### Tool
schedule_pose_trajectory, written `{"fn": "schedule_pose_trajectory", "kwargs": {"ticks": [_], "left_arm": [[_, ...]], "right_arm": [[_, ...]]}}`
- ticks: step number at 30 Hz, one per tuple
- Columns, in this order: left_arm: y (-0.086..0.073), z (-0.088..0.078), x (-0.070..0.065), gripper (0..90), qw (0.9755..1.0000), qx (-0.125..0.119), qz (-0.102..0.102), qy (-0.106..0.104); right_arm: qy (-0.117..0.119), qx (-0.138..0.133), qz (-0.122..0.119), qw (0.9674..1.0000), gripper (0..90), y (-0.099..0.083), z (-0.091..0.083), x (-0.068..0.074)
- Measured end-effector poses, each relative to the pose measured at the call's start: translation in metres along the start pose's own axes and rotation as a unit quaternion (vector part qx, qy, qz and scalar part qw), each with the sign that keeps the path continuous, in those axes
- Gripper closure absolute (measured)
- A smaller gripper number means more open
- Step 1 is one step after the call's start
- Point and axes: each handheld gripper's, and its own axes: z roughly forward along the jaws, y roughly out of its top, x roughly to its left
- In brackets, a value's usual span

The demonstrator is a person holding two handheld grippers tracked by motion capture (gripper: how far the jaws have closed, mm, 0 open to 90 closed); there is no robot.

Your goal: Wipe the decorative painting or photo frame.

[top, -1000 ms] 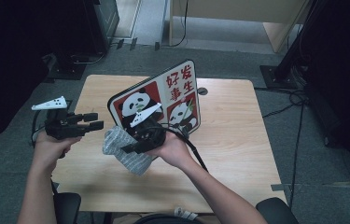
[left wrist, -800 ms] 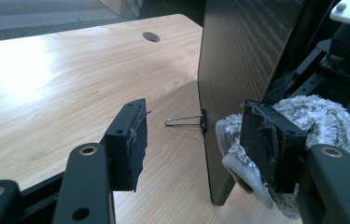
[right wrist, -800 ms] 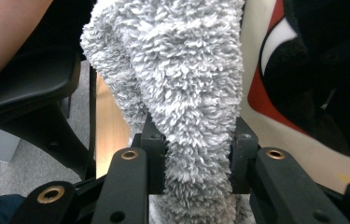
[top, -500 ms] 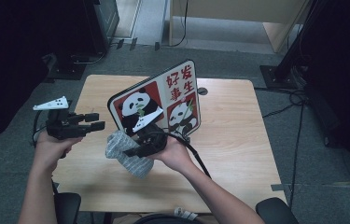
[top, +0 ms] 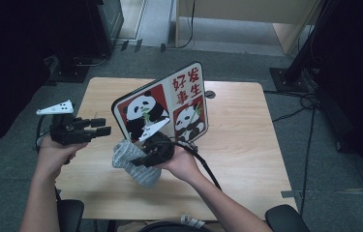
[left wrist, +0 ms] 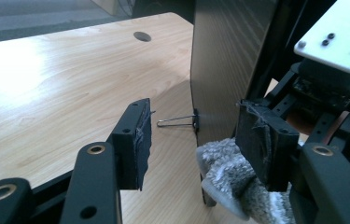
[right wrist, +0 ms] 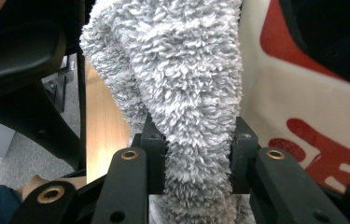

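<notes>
A board (top: 169, 106) printed with pandas and red characters stands tilted on the wooden table (top: 247, 145). My right gripper (top: 139, 158) is shut on a grey fluffy cloth (top: 135, 170) and holds it against the board's lower left corner. In the right gripper view the cloth (right wrist: 182, 60) bulges out between the pads (right wrist: 153, 158), with the board's face (right wrist: 303, 107) beside it. My left gripper (top: 102, 126) hovers left of the board, open. Its jaws have just been closing, with nothing between them. In the left gripper view the board's dark edge (left wrist: 224, 56) and the cloth (left wrist: 224, 172) lie just ahead of its gap.
A thin wire clip (left wrist: 177, 121) sticks out of the board's bottom edge. The table has a round cable hole (top: 209, 94) behind the board. A black cable (top: 208, 169) trails from the right gripper toward the person. Dark stands and cables ring the table on the floor.
The right gripper and the cloth have slid a little down and toward the person along the board. The left hand has stayed where it was.
</notes>
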Motion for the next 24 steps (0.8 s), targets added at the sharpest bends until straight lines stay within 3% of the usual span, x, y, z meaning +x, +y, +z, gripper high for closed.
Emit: {"fn": "schedule_pose_trajectory", "kwargs": {"ticks": [24], "left_arm": [[0.008, 0.012, -0.018, 53.1, 0.9996, 0.008, 0.017, -0.022]], "right_arm": [[-0.001, 0.017, 0.016, 0.9997, 67.5, -0.020, 0.013, -0.005]]}}
